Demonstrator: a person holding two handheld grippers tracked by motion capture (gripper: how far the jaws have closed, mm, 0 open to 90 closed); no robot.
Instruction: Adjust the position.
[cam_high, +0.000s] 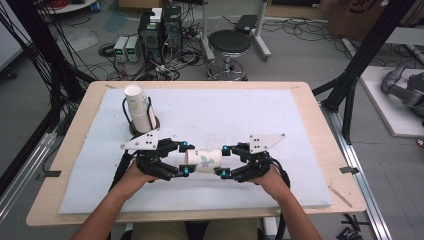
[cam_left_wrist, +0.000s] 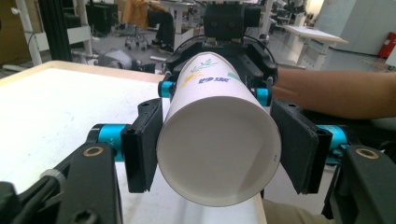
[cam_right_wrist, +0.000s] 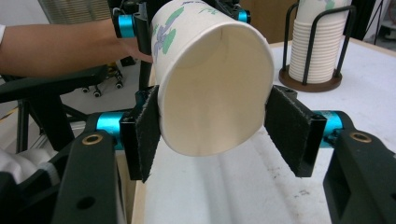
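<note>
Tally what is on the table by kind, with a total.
Cup held sideways between both grippers: 1
Stack of paper cups: 1
Cup holder stand: 1
Grippers, left and right: 2
Total: 5

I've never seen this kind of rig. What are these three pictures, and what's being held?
A person holds a hand-operated claw in each hand; there is no robot arm. The high view looks down on the white mat. The other two pictures come from cameras riding on each claw. The left claw and right claw each clamp one end of a paper cup lying sideways between them. Behind stands a stack of cups in a wire holder.
</note>
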